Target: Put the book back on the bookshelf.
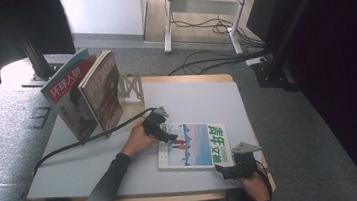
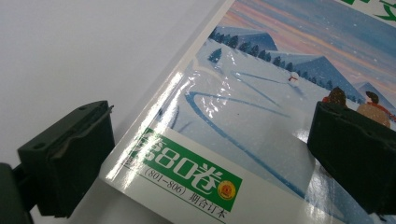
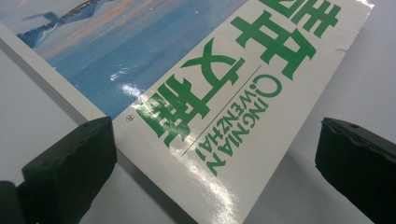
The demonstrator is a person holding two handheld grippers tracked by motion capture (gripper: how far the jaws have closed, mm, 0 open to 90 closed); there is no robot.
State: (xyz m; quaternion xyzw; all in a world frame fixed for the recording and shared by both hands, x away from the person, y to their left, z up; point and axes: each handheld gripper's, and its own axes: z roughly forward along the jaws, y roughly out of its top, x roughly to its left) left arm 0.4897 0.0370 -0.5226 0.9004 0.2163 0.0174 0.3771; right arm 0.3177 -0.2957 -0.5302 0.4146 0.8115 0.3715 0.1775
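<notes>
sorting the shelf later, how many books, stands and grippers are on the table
Books lying flat: 1, the snow-scene book
Books standing upright: 2, red-titled book and brown book
Metal bookends: 1
Grippers: 2, left gripper, right gripper
Total: 6

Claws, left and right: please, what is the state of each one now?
Left claw: open, jaws astride one corner of the flat magazine, holding nothing.
Right claw: open, jaws astride another corner of the magazine, holding nothing.
</notes>
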